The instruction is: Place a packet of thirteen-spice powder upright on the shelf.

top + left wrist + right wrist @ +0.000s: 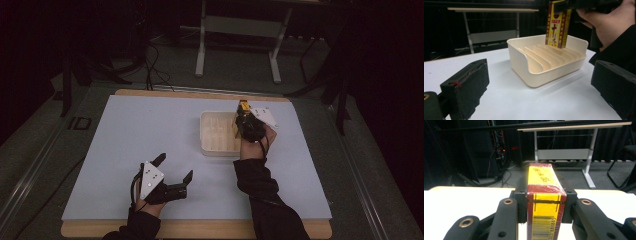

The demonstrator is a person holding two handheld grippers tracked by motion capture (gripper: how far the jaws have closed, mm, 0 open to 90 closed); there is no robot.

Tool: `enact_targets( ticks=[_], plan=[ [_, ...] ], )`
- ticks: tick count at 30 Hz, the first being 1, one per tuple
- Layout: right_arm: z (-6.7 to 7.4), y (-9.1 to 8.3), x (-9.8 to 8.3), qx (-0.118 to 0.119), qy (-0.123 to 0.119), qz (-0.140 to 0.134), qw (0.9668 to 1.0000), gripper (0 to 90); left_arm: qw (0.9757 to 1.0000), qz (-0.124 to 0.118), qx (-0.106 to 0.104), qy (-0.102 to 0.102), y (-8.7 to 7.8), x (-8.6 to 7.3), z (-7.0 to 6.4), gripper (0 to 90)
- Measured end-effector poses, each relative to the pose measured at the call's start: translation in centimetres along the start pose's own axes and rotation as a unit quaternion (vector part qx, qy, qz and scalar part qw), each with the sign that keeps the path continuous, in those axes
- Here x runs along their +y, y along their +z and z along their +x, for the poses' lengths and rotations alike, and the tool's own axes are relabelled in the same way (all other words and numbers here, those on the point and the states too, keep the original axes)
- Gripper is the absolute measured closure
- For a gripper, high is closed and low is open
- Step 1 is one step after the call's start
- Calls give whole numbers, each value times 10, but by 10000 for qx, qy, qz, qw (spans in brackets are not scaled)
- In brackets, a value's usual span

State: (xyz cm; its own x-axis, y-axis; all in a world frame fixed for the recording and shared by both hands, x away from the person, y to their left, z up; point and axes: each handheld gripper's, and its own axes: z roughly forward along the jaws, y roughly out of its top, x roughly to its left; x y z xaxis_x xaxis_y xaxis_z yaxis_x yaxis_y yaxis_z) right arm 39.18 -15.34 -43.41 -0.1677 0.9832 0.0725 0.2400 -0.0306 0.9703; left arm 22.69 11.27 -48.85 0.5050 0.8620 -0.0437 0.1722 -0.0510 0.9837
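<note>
A tall, narrow yellow and red cardboard box, wrapped in clear film and printed with a barcode, sat clamped between the two black jaws of the right gripper. Each pad pressed flat against one of its long sides. In the left gripper view the box stood upright, gripped near its top, with its lower end down inside a cream plastic tray with raised divider ribs. It hung near the tray's far wall, over the ribs, and whether it touched them could not be told. In the high view the right gripper sat over the far right part of the tray, with the person's right hand and dark sleeve behind it.

The left gripper rested well apart from the tray, on the near side of the pale blue table top. Its jaws stood wide with nothing between them. From its own camera, the tray lay ahead of and between the two black padded fingers. The left hand held it from behind.

Beyond the table was a dark floor with a white metal table frame and loose black cables.
</note>
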Motion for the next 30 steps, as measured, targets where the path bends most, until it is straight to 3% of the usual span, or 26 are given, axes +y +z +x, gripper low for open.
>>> enact_targets(
  ticks=[11, 18, 25, 30],
  plan=[
    [-1, 4, -9, -185, -75, 60, 9998, 672, 10000, -3, -28, -32, 0, 0, 0, 23],
    [-9, 5, -8, -189, 111, 130, 9997, 670, 10000, 20, -35, -65, 0, 0, 1, 24],
    [6, 9, -17, -198, -183, 166, 9995, 671, 10000, 6, -35, -51, 1, 0, 0, 24],
    [6, 15, -23, -227, -145, 248, 9993, 671, 10000, -2, -41, -50, 1, 0, 0, 24]
  ],
)
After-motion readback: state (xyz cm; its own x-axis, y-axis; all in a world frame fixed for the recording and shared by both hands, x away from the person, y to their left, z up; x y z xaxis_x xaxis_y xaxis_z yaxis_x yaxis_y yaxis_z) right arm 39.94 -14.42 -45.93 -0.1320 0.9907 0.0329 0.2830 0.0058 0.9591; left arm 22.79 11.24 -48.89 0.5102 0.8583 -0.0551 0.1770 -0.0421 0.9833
